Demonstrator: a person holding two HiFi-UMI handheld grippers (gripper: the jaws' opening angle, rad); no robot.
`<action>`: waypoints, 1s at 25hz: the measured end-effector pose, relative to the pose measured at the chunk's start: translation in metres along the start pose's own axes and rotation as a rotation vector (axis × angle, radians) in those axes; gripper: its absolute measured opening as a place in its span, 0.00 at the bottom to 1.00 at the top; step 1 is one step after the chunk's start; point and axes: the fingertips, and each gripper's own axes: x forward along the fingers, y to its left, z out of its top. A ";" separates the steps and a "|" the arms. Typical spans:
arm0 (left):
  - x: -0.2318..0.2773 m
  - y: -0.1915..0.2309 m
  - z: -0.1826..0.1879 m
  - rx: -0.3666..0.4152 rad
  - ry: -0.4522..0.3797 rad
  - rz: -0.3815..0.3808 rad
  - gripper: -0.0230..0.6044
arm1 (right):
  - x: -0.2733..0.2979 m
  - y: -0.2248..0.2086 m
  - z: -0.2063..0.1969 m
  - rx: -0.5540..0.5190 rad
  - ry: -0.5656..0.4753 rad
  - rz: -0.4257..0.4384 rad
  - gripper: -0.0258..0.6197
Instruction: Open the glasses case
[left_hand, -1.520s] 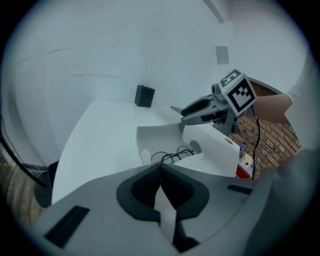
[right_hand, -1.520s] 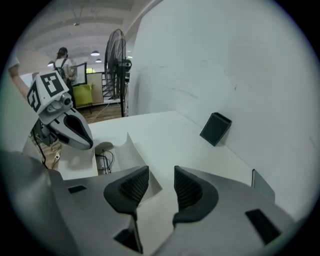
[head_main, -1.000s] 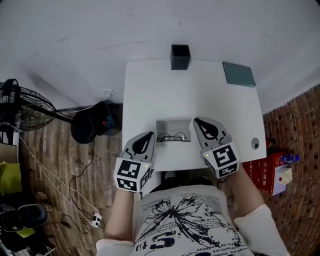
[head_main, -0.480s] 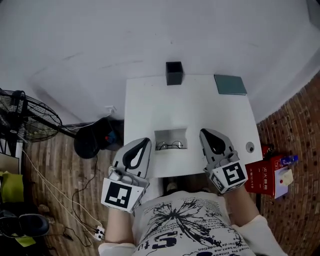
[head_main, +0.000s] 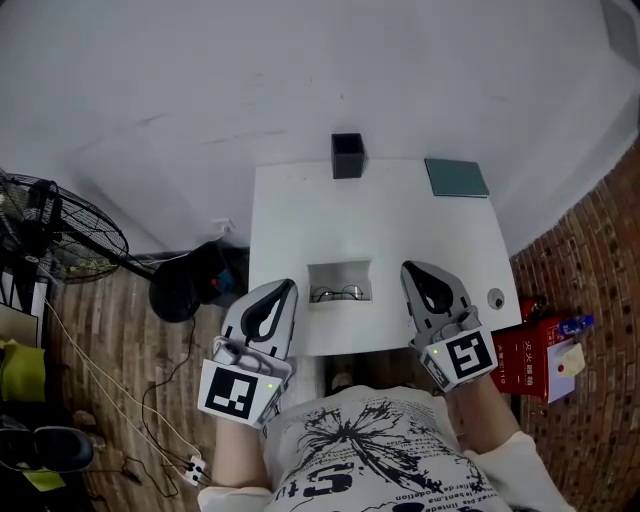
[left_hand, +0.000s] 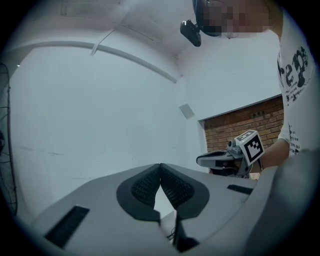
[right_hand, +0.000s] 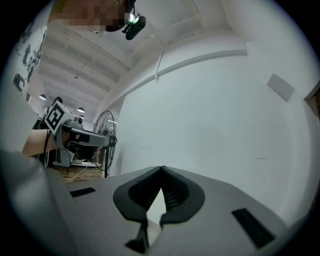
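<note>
The glasses case (head_main: 339, 270) lies open near the front edge of the white table (head_main: 400, 220), with a pair of thin-framed glasses (head_main: 338, 293) inside it. My left gripper (head_main: 287, 286) hovers to the left of the case, raised and apart from it, its jaws shut on nothing. To the right of the case my right gripper (head_main: 411, 268) is likewise raised, shut and empty. In the left gripper view the left gripper (left_hand: 160, 166) points level at the white wall, tips touching. The right gripper (right_hand: 161, 169) shows the same in its own view.
A black box (head_main: 347, 155) stands at the table's back edge and a grey-green pad (head_main: 456, 177) at the back right. A small round object (head_main: 494, 298) sits near the right edge. A fan (head_main: 60, 230), a dark bag (head_main: 190, 280) and a red box (head_main: 528, 350) are on the floor.
Both grippers have risen and drawn back from the open case toward the person. The case and glasses stay where they were on the table.
</note>
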 end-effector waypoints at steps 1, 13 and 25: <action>-0.001 0.000 0.000 -0.002 -0.001 0.004 0.06 | 0.000 0.001 -0.001 0.002 0.000 0.005 0.06; -0.008 0.001 -0.006 -0.036 0.004 0.033 0.06 | -0.003 0.006 -0.005 0.033 -0.002 0.014 0.06; -0.005 0.002 -0.023 -0.041 0.055 0.024 0.06 | 0.001 0.009 -0.016 -0.008 0.036 0.000 0.06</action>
